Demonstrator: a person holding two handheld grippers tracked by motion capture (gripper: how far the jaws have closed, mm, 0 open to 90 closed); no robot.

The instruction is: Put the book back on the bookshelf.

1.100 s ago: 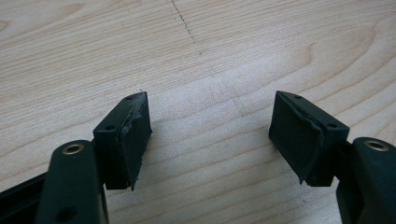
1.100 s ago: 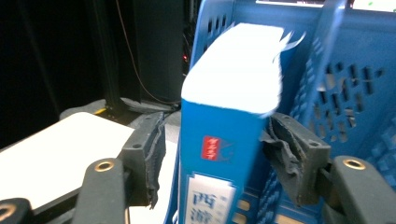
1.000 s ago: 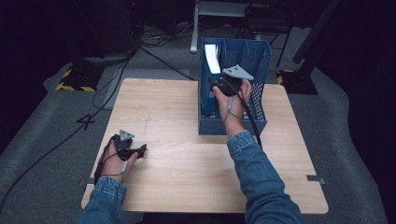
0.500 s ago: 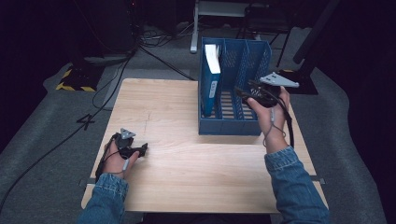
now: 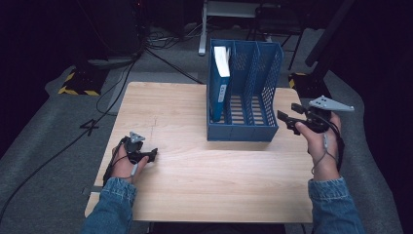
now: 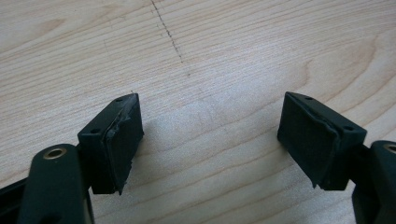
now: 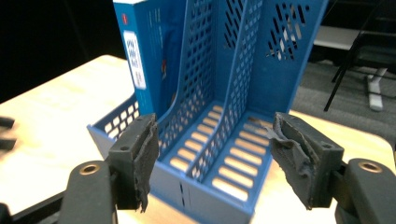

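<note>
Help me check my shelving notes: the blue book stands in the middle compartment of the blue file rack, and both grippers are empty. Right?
Not quite. The blue book stands in the leftmost compartment of the blue file rack, as the high view shows; the middle one holds nothing. The left gripper and right gripper are indeed empty.

Your left gripper [image 5: 152, 155] is sitting low at your left side, wrist flat, jaws pointing across toward your right hand. Its jaws have just been opening and are standing wide, nothing between the pads [image 6: 120, 140]. Your left forearm is coming in straight behind it, denim sleeve pulled to the wrist.

Your right gripper [image 5: 287, 119] is riding higher and well apart from the left one, hand wrapped around the body, grey plate on top, cable looping down past the wrist. Its jaws have just been opening too, pointing back toward your left side, pads [image 7: 299, 158] bare and gripping nothing.
</note>
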